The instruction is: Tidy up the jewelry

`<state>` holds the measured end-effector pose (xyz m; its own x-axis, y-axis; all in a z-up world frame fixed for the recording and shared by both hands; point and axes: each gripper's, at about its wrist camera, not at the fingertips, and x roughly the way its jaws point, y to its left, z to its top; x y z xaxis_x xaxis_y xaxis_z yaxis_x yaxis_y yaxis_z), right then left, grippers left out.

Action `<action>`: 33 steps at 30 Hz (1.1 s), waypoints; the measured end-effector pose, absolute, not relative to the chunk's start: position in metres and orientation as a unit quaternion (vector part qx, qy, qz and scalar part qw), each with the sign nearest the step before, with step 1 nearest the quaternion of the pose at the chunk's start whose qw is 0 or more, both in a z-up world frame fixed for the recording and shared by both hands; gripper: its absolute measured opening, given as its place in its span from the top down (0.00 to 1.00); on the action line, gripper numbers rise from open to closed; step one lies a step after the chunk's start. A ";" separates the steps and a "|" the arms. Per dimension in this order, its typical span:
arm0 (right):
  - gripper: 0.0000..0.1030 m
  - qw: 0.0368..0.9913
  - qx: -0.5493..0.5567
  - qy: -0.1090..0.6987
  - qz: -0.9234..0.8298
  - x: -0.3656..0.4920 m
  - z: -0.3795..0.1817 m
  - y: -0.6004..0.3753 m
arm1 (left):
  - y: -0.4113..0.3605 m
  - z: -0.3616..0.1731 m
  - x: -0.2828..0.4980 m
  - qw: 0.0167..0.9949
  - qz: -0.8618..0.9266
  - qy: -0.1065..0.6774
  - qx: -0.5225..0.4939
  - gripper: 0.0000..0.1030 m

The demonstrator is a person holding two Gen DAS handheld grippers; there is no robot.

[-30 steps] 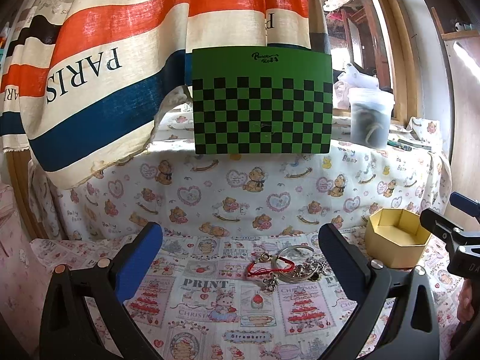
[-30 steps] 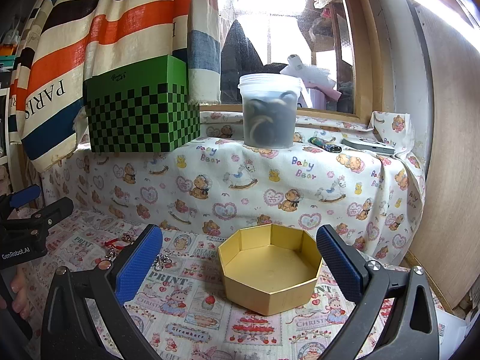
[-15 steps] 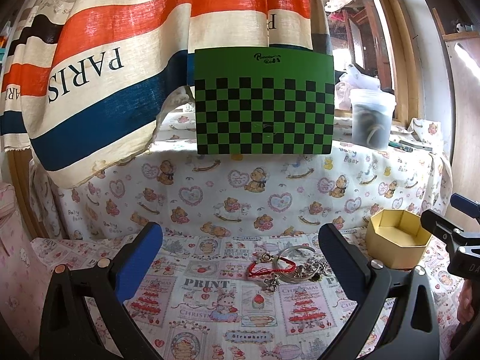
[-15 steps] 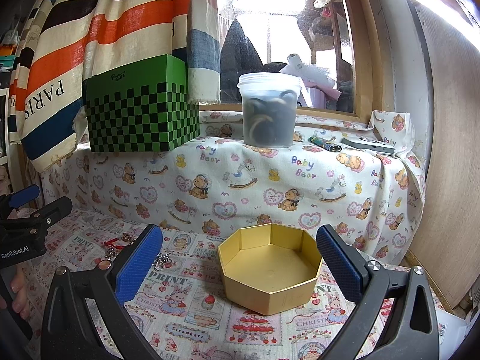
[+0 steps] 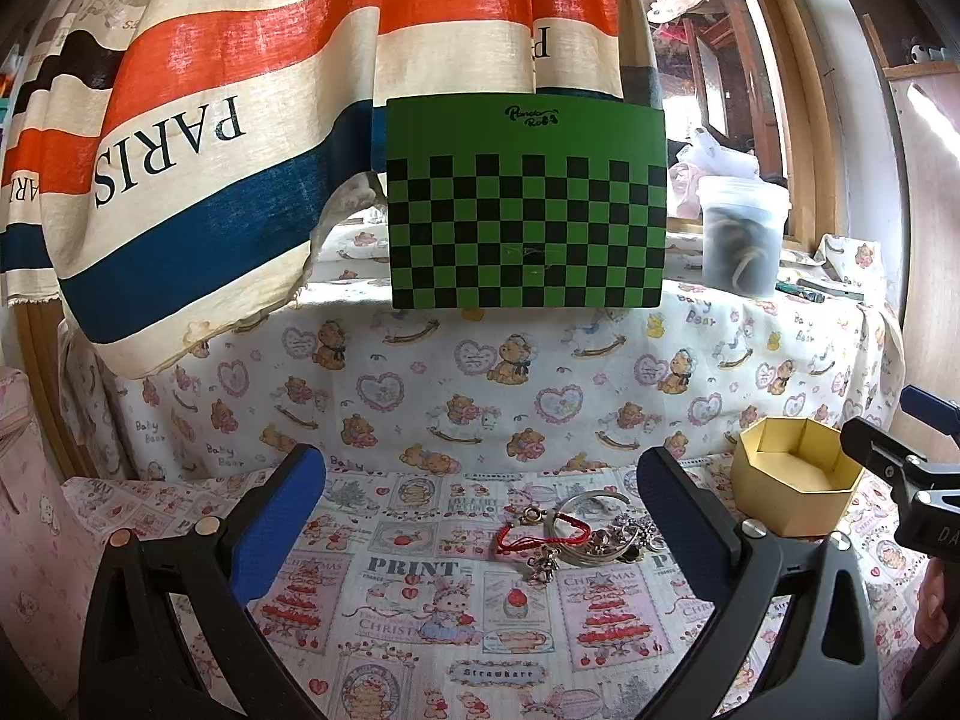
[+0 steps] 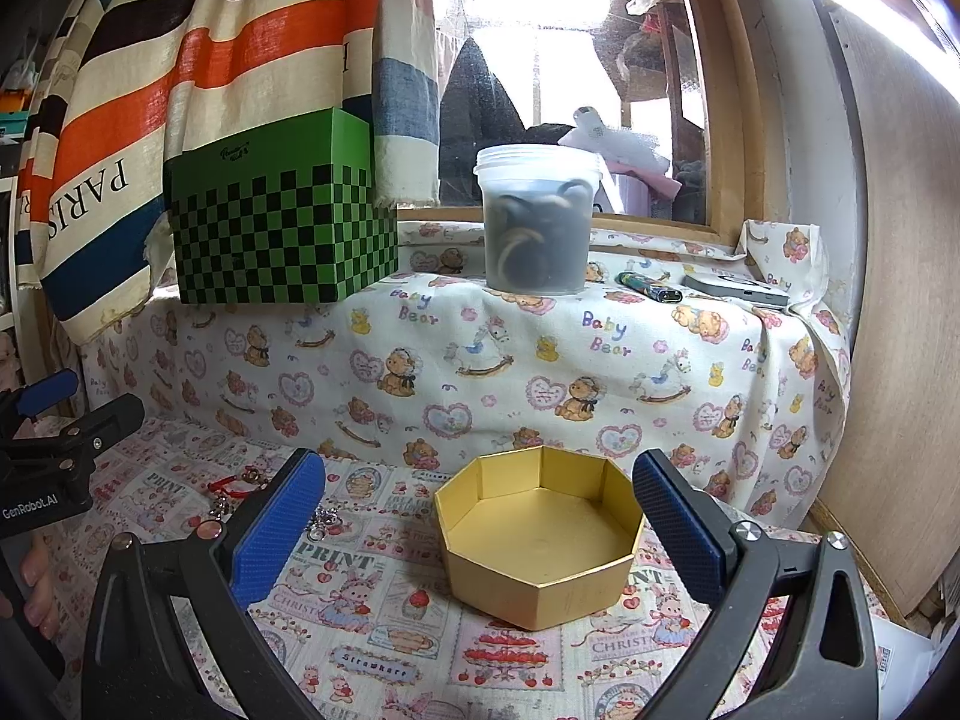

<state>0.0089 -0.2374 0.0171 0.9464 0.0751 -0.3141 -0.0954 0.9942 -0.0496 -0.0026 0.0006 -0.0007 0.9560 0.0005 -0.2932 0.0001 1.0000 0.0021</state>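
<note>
A small heap of jewelry lies on the printed cloth: a red cord bracelet (image 5: pixel 540 535), a silver bangle (image 5: pixel 591 501) and silver charms (image 5: pixel 624 540). My left gripper (image 5: pixel 480 516) is open and empty, hovering just in front of the heap. An empty gold octagonal box (image 6: pixel 540 531) stands to the heap's right; it also shows in the left wrist view (image 5: pixel 795 492). My right gripper (image 6: pixel 480 525) is open and empty, with its jaws standing either side of the box, short of it. Part of the jewelry (image 6: pixel 240 483) shows left in the right wrist view.
A raised ledge under bear-print cloth (image 6: pixel 540 372) runs behind. On it stand a green checkered box (image 5: pixel 527 210), a lidded plastic tub (image 6: pixel 537 219), a lighter (image 6: pixel 651 287) and a phone (image 6: pixel 735 291). A striped curtain (image 5: pixel 240 120) hangs left. A wooden panel (image 6: pixel 900 330) stands right.
The left wrist view has drifted slightly. Both grippers stay open and nothing on the cloth has moved.
</note>
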 end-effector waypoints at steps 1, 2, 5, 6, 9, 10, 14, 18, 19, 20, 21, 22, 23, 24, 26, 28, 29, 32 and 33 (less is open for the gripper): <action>0.00 0.986 -0.032 0.158 0.043 0.009 0.017 -0.238 | 0.001 -0.001 -0.003 0.989 0.000 0.148 0.001 0.00; 0.00 0.986 -0.032 0.158 0.044 0.009 0.017 -0.238 | 0.001 -0.001 -0.003 0.989 -0.001 0.148 0.002 0.00; 0.00 0.986 -0.032 0.158 0.043 0.009 0.017 -0.238 | -0.001 -0.001 -0.003 0.989 -0.003 0.148 0.004 0.00; 0.00 0.986 -0.032 0.158 0.043 0.009 0.017 -0.237 | -0.002 0.000 -0.003 0.989 -0.003 0.148 0.005 0.00; 0.00 0.986 -0.032 0.159 0.043 0.009 0.017 -0.237 | -0.002 0.000 -0.003 0.989 -0.003 0.149 0.004 0.00; 0.00 0.986 -0.032 0.159 0.043 0.010 0.017 -0.237 | -0.002 0.000 -0.003 0.989 -0.003 0.149 0.004 0.00; 0.00 0.986 -0.032 0.159 0.043 0.010 0.016 -0.237 | -0.003 0.000 -0.003 0.989 -0.003 0.149 0.005 0.00; 0.00 0.986 -0.032 0.159 0.043 0.010 0.016 -0.237 | -0.002 0.000 -0.003 0.989 -0.003 0.149 0.004 0.00; 0.00 0.986 -0.032 0.159 0.043 0.010 0.016 -0.237 | -0.002 0.000 -0.003 0.989 -0.003 0.149 0.004 0.00; 0.00 0.986 -0.032 0.159 0.043 0.010 0.016 -0.237 | -0.002 0.000 -0.003 0.989 -0.003 0.149 0.004 0.00; 0.00 0.986 -0.032 0.159 0.043 0.010 0.016 -0.237 | -0.003 0.000 -0.003 0.989 -0.004 0.149 0.004 0.00; 0.00 0.986 -0.032 0.159 0.043 0.010 0.016 -0.237 | -0.002 0.000 -0.003 0.989 -0.004 0.149 0.004 0.00; 0.00 0.986 -0.032 0.159 0.043 0.010 0.016 -0.237 | -0.002 0.000 -0.003 0.989 -0.003 0.149 0.004 0.00; 0.00 0.986 -0.032 0.159 0.043 0.010 0.016 -0.237 | -0.003 0.000 -0.003 0.989 -0.003 0.149 0.004 0.00; 0.00 0.986 -0.032 0.159 0.043 0.010 0.016 -0.238 | -0.002 0.000 -0.003 0.989 -0.002 0.150 0.003 0.00; 0.00 0.986 -0.031 0.159 0.042 0.010 0.016 -0.238 | -0.001 0.000 -0.002 0.988 -0.001 0.152 0.001 0.00; 0.00 0.986 -0.031 0.159 0.043 0.010 0.016 -0.238 | -0.002 0.000 -0.002 0.988 -0.001 0.151 0.002 0.00; 0.00 0.986 -0.032 0.159 0.042 0.010 0.017 -0.238 | -0.002 0.000 -0.002 0.989 -0.001 0.151 0.003 0.00; 0.00 0.986 -0.033 0.159 0.042 0.009 0.018 -0.237 | -0.001 0.000 -0.002 0.988 -0.001 0.151 0.002 0.00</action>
<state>0.0094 -0.2372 0.0180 0.9458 0.0722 -0.3167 -0.0931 0.9943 -0.0513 -0.0021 -0.0013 -0.0005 0.9542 -0.0012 -0.2992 0.0026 1.0000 0.0041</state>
